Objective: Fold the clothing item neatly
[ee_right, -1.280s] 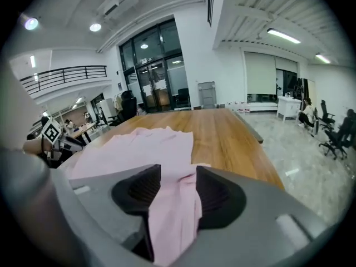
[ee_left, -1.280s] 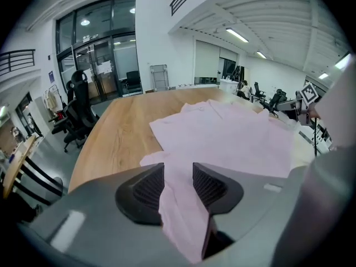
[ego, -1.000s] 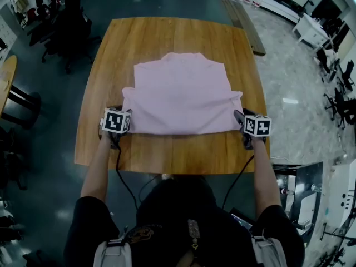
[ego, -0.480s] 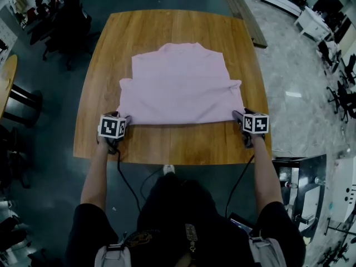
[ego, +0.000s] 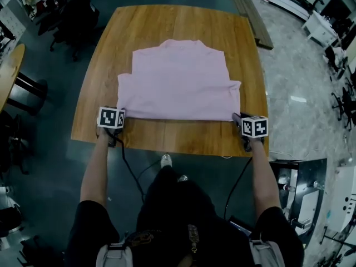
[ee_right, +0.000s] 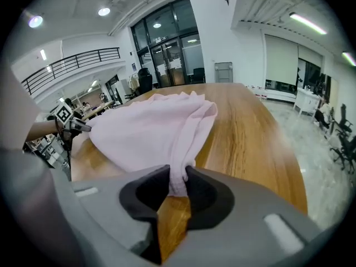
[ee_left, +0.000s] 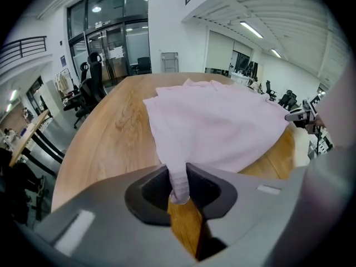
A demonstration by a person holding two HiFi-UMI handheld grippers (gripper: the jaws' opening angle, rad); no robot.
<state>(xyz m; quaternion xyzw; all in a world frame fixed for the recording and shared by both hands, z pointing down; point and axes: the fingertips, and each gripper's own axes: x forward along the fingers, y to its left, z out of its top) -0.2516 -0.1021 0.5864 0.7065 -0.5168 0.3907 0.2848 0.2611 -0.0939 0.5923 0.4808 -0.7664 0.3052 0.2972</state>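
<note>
Across the middle of the head view, the pink shirt (ego: 179,82) lies spread on the wooden bench (ego: 167,24), with its collar toward the top of the frame. At its lower left corner, the left claw (ego: 119,121) has just been closing and pinches a fold of the cloth. At its lower right corner, the right claw (ego: 237,119) has just been closing too and grips the cloth there.

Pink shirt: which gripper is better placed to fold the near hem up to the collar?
Neither alone: left gripper and right gripper have both just closed on near corners of the pink shirt, symmetric, so they should likely lift together.
</note>
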